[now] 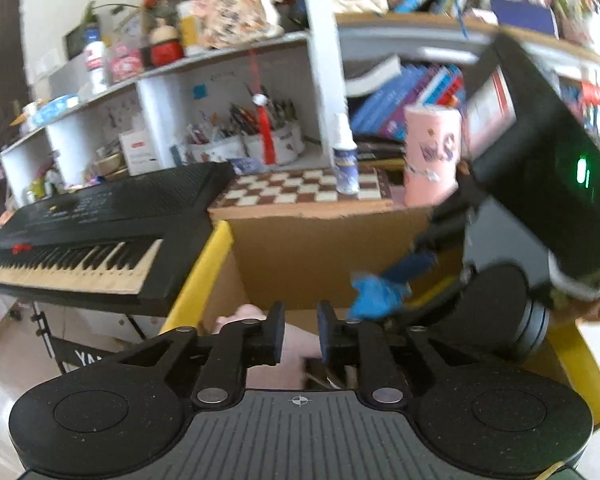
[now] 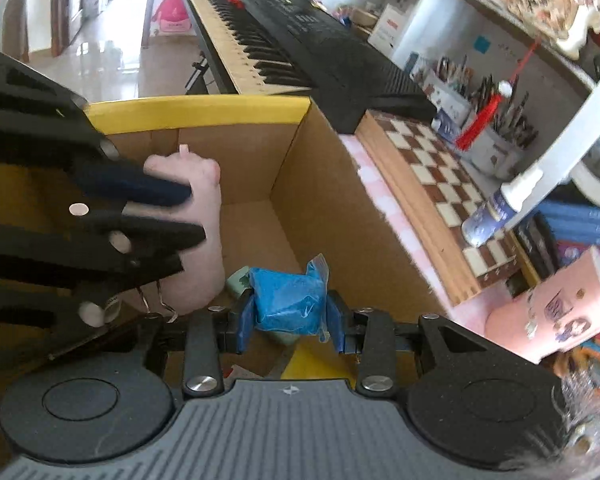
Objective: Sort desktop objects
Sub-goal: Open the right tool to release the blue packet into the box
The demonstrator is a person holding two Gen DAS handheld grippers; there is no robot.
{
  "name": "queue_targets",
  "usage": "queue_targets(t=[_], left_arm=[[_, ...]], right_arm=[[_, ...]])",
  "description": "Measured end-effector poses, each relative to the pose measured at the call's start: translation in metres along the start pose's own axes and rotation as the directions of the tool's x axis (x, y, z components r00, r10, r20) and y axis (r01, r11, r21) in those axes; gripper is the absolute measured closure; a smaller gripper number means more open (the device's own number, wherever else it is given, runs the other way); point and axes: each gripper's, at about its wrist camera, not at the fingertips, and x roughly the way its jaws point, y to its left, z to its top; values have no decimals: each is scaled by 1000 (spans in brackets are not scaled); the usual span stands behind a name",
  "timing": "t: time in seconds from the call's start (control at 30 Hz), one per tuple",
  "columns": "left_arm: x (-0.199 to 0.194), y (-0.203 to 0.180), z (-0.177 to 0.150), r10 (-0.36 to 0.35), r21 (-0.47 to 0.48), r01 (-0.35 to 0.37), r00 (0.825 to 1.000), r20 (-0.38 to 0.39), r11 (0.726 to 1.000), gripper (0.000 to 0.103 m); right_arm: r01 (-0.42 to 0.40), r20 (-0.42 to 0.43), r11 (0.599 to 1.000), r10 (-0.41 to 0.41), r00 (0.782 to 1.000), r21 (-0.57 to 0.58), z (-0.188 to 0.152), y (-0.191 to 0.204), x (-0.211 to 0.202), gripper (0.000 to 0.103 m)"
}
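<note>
My right gripper (image 2: 290, 322) is shut on a blue plastic packet (image 2: 288, 298) and holds it over the open cardboard box (image 2: 332, 208) with yellow flaps. The packet also shows in the left wrist view (image 1: 374, 294), pinched by the right gripper's blue-padded fingers (image 1: 410, 266). My left gripper (image 1: 299, 334) is narrowly open and empty, over the box; it enters the right wrist view from the left (image 2: 180, 216). A pink plush toy (image 2: 198, 236) lies in the box below the left gripper. A pale green item (image 2: 238, 282) lies beside it.
A black keyboard (image 1: 88, 224) stands left of the box. Behind the box are a chessboard (image 1: 304, 188), a spray bottle (image 1: 346, 160) and a pink cup (image 1: 432, 156). White shelves (image 1: 228, 60) hold pen pots, books and clutter.
</note>
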Motion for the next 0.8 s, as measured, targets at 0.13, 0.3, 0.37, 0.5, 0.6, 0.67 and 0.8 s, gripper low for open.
queue_targets(t=[0.13,0.3,0.37,0.5,0.6,0.67,0.8], left_arm=[[-14,15,-5,12,-69,-11,1000,22,998,81],[-27,27,-6,54,-125,-51,998,20,991,81],[-37,33,-5,57,-156,-50,997,43,987,80],[-64,38,-4,62,-168,-46,994,91,985,67],[-91,38,-5,64,-162,-40,987,147,986,48],[-111,37,-6,58,-158,-29,982,182,987,36],[-144,34,-15,36,-162,2,973,229,987,28]], right_arm=[[-11,-16,1000,11,1000,-20,-1,8,1,69],[-19,-70,999,16,997,-45,2,14,8,65],[-2,-64,999,-1,998,-36,3,16,1,63],[51,-13,998,-51,999,33,-1,19,-31,61],[123,33,985,-128,991,121,-10,24,-65,59],[163,61,967,-178,982,194,-19,31,-90,52],[231,101,904,-284,954,360,-45,48,-141,48]])
